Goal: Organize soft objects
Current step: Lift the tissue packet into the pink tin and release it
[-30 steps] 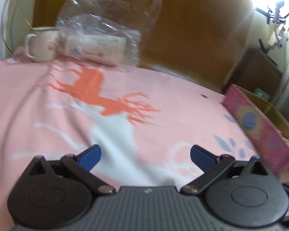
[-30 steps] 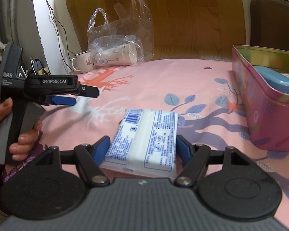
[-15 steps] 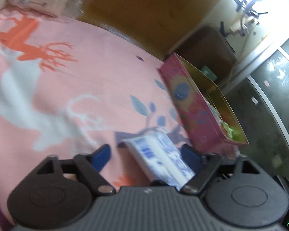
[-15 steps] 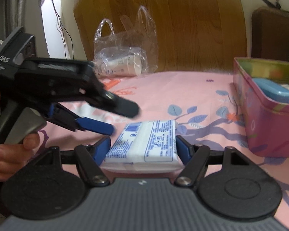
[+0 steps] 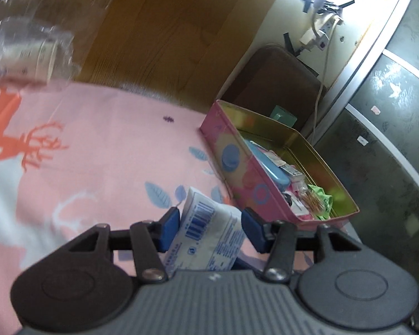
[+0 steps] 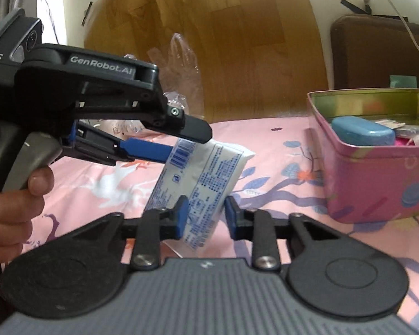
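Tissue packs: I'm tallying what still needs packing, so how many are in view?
1. The tissue pack is off the pink cloth, between both claws beside the pink tin. More may be hidden under the tin's contents.

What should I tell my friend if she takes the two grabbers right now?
Left gripper: jaws closing on one end of the tissue pack.
Right gripper: jaws closing on its other end.
The pack is tilted, partly off the pink cloth.
The pink tin beside it holds a blue case and small items.
Left: putting the pack away, probably into the tin.
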Demonstrator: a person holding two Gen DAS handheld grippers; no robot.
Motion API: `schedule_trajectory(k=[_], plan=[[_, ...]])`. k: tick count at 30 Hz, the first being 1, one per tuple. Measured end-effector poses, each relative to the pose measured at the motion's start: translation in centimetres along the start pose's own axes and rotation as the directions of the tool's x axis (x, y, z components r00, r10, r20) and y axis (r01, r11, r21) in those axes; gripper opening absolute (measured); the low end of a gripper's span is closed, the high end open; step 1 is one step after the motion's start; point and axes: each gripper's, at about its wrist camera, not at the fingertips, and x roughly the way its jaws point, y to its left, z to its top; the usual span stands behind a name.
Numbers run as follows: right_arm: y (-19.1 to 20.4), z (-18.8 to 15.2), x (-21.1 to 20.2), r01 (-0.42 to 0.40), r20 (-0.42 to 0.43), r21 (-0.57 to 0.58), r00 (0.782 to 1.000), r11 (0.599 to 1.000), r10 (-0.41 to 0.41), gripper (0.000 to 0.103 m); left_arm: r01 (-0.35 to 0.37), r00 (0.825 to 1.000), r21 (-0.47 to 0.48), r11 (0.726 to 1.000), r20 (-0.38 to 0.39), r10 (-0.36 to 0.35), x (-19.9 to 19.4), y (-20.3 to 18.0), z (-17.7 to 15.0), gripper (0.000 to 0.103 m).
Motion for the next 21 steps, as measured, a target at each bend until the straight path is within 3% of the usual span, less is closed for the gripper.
schedule_trajectory(k=[4,9,13,16,19,21], plan=[[-1.1,0.4,-0.6,0.029,0.032,0.046,0.999,0.999,-0.031,0.019,0.025,1.000,0.031,0.999,0.017,-0.025,-0.1,-1.6,0.7,0.049],[-3.8,3.2,-2.8,0.104,0.143,0.109,0.983,0.989,-0.119,0.018,0.098,0.995,0.113,0.989,0.024,-0.101,0.6,-6.1,3.5,0.049],[-6.4,5.8,-5.1,0.168,0.243,0.137,0.950,0.976,-0.197,0.018,0.170,0.982,0.215,0.962,0.048,-0.184,1.9,-11.3,6.3,0.053],[-8.7,7.1,-6.5,0.241,0.296,0.167,0.913,0.956,-0.282,0.018,0.214,0.972,0.261,0.942,0.036,-0.230,4.1,-14.5,7.6,0.053],[-11.1,7.7,-6.7,0.291,0.288,0.210,0.894,0.933,-0.344,0.019,0.244,0.968,0.266,0.933,-0.006,-0.251,7.5,-16.5,8.3,0.056],[-12.3,7.6,-5.7,0.336,0.249,0.211,0.890,0.918,-0.383,0.022,0.226,0.974,0.266,0.937,-0.026,-0.227,10.0,-17.0,8.1,0.061]])
